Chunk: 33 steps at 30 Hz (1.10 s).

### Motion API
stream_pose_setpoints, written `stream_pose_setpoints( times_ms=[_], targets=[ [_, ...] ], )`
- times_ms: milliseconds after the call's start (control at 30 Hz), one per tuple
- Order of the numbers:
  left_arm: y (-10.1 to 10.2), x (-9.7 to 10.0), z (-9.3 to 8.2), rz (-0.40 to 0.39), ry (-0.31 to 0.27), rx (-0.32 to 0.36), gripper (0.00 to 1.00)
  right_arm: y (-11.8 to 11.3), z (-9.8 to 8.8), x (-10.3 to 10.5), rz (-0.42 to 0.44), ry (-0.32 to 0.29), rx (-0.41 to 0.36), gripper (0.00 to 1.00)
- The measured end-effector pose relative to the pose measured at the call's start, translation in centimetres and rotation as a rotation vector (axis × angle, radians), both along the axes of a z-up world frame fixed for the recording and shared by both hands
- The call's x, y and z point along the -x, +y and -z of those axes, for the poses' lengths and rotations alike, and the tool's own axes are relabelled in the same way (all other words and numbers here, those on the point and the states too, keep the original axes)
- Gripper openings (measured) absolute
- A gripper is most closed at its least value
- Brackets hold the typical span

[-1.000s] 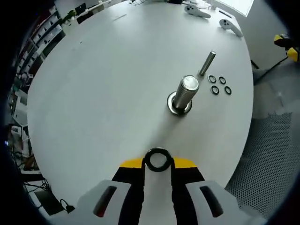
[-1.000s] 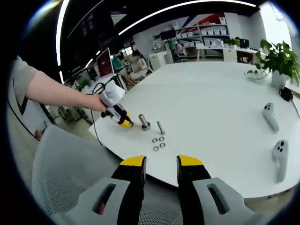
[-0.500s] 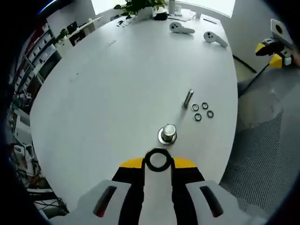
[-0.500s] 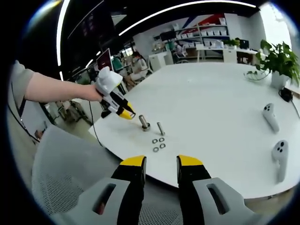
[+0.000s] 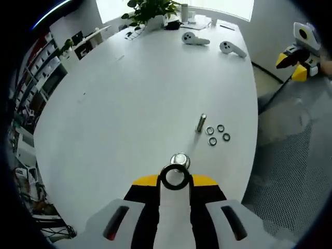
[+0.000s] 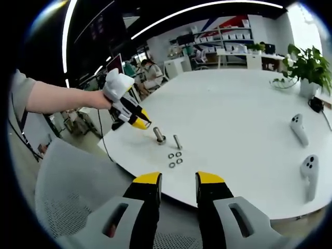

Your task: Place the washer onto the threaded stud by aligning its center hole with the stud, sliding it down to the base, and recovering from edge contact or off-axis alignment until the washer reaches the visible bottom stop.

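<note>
In the left gripper view the threaded stud (image 5: 179, 160) was mostly hidden: only its round top showed, just beyond the washer (image 5: 174, 177), and its base was covered by the ring and the jaws. The left gripper (image 5: 174, 182) pinched that one dark washer between its yellow-tipped jaws, the ring standing face-on with its hole open to the camera. Whether the washer touched the stud could not be told. Farther out on the white table (image 5: 129, 93) lay one loose bolt (image 5: 201, 123) and, just right of it, four spare washers (image 5: 217, 134) in a small cluster. Two white controllers (image 5: 210, 42) lay at the far edge near a potted plant (image 5: 149, 9).

In the right gripper view the right gripper (image 6: 178, 182) hung off the near table edge, jaws spread with nothing between them. The stud there was small and leaning-looking, its thread impossible to make out.
</note>
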State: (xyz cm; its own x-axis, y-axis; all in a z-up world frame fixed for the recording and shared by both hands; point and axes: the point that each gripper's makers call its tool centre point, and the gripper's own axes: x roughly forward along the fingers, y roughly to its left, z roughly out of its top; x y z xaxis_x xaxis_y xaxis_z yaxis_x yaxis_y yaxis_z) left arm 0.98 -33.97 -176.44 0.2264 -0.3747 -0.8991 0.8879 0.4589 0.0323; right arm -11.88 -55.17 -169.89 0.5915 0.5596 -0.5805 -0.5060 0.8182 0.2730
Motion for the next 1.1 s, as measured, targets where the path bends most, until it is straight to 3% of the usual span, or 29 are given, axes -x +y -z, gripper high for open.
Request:
stream_pose_setpoints(
  times_ms=[267, 767, 900, 1100],
  targets=[
    [-1.2, 0.1, 0.2, 0.048, -0.004, -0.017, 0.19, -0.1, 0.1, 0.0, 0.0, 0.002, 0.006, 0.28],
    [-2.5, -0.3, 1.6, 0.146, 0.025, -0.126, 0.19, 0.1, -0.2, 0.0, -0.002, -0.008, -0.014, 0.28],
    [-1.8, 0.0, 1.9, 0.204, 0.02, -0.203, 0.19, 0.3, -0.2, 0.1, -0.011, -0.008, -0.016, 0.28],
    [-1.5, -0.1, 1.9, 0.19, 0.034, -0.199, 0.19, 0.3, -0.3, 0.0, -0.01, -0.013, -0.024, 0.28]
  ],
)
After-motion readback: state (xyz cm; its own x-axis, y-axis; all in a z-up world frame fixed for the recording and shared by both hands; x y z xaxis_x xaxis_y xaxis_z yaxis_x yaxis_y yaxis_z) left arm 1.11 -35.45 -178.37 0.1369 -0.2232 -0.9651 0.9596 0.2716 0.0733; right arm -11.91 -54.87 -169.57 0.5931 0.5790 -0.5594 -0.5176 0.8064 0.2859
